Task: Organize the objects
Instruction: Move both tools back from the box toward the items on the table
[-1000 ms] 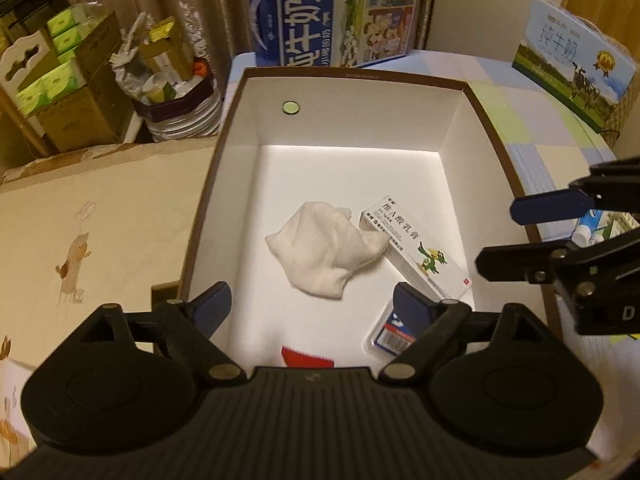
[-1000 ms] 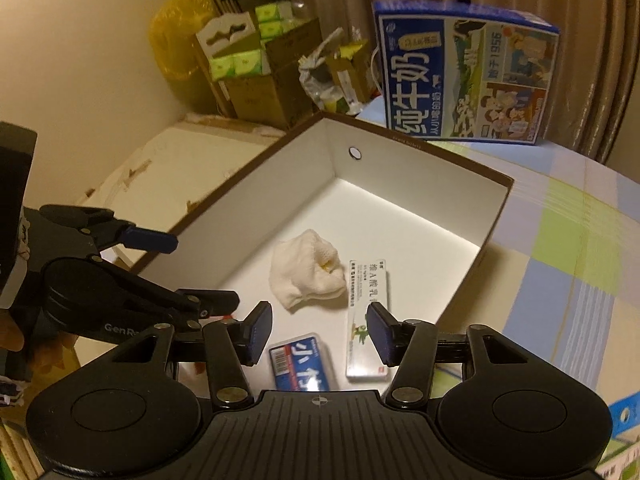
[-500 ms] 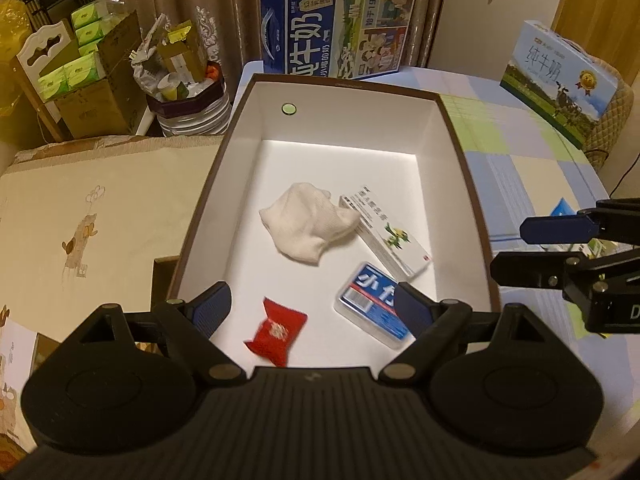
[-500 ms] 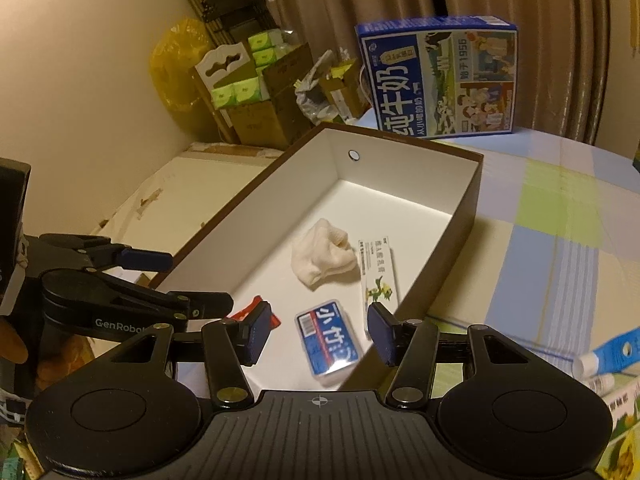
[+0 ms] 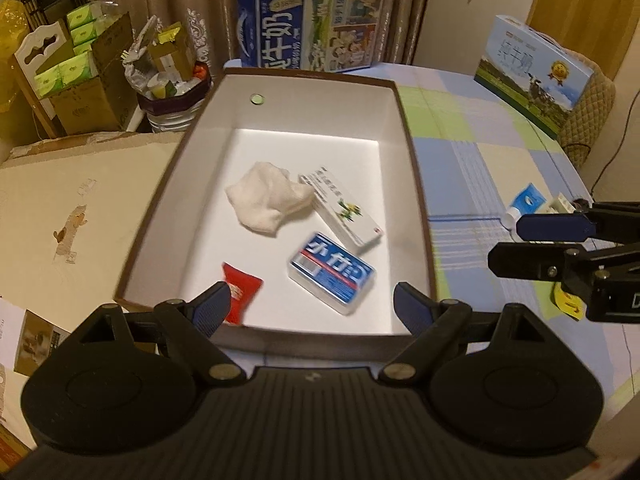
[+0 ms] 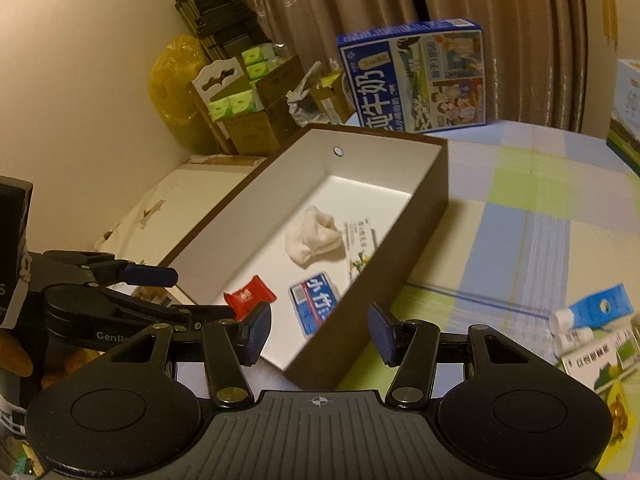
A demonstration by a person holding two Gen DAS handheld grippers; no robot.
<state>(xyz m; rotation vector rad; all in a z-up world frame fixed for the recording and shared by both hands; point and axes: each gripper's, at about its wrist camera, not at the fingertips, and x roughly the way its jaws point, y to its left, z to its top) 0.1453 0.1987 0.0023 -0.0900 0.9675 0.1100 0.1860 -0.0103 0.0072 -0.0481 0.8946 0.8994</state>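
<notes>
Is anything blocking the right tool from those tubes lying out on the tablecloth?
Nothing visible. The right tool is open and empty, and only bare tablecloth separates it from the tubes; the box sits off to its left.

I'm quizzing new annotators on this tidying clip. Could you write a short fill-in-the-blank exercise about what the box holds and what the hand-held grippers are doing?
1. The white cloth lies inside the brown ____.
2. The candy wrapper in the box is ____ in colour.
3. Both the left hand-held gripper and the right hand-held gripper are open and hold ____.
4. The blue-and-white tube lies ____ the box, on the tablecloth.

Missing words: box; red; nothing; outside
</notes>
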